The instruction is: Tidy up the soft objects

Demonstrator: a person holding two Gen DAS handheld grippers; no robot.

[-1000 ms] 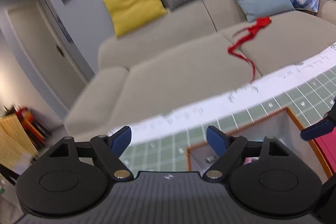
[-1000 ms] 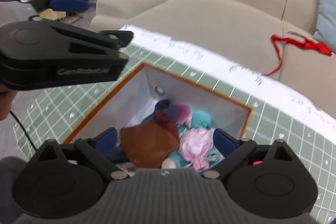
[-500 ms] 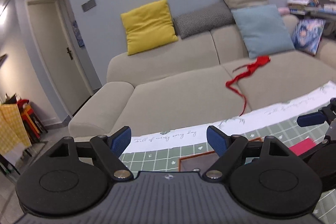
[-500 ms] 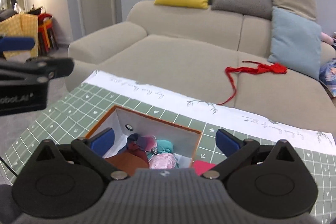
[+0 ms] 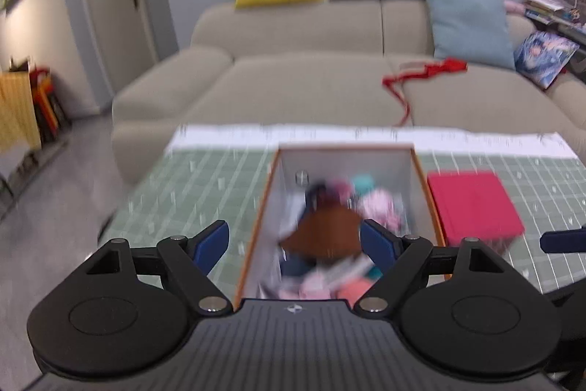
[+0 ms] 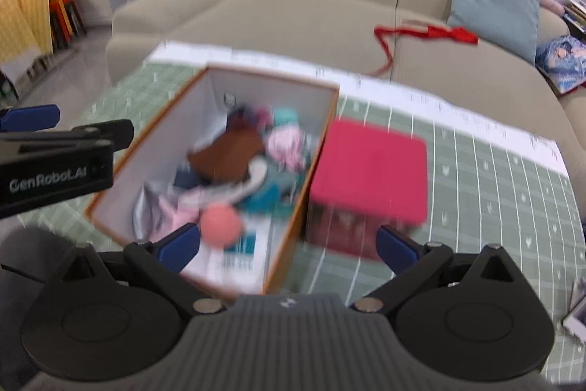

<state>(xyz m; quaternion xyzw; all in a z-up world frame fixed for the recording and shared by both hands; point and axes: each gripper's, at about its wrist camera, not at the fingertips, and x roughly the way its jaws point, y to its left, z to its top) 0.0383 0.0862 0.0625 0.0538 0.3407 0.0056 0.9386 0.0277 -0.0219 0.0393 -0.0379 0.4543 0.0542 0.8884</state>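
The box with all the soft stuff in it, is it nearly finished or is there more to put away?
Mostly done, it looks like. The orange-edged box already holds a heap of soft things, with a brown cloth and a pink ball on top. Nothing is in hand: the left gripper and right gripper are both open and empty. A red ribbon-like cloth lies on the sofa, maybe next.
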